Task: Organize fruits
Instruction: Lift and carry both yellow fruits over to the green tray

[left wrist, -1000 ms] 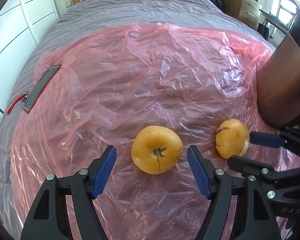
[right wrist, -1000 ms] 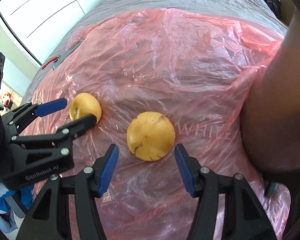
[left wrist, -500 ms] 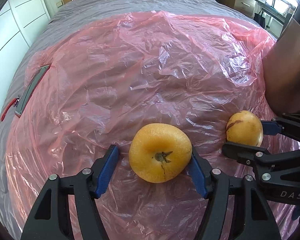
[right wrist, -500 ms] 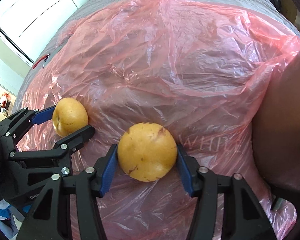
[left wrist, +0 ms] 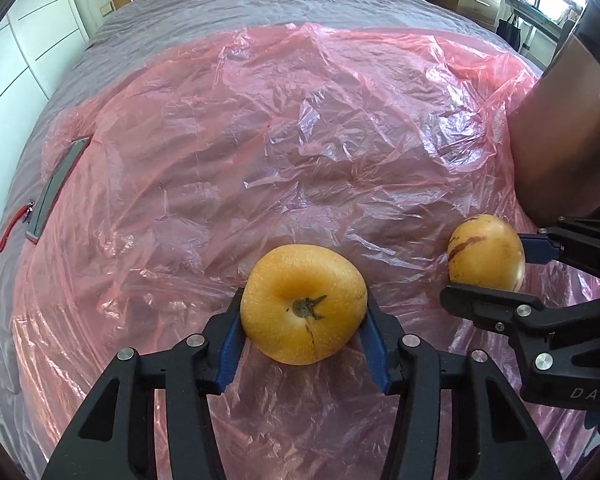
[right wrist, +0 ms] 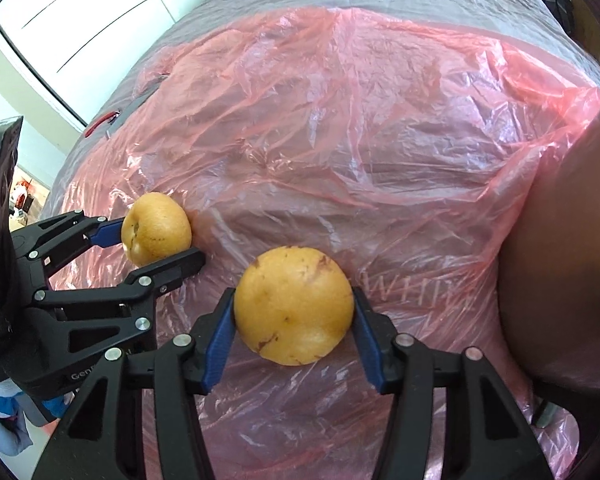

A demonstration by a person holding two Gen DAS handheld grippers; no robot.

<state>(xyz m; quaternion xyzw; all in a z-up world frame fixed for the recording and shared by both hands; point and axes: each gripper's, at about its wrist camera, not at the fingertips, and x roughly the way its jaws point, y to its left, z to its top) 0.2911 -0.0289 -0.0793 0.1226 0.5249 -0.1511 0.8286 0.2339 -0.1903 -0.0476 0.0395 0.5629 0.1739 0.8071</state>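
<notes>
Gripped for sorting above pink plastic sheet (left wrist: 300, 140) on bed: stemmed fruit (left wrist: 303, 315) in left gripper (left wrist: 303, 330) fingers, blotched fruit (right wrist: 294, 316) in right gripper (right wrist: 294, 330) fingers

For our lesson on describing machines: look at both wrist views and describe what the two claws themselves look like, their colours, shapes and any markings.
Both the left claw and the right claw are matte black plastic frames with triangular cut-outs and round silver screw heads. Each finger ends in a flat blue pad. Seen from the side, the right one shows white letters "DAS", the left one "Gen", partly hidden. No cables or sleeves are visible.
</notes>
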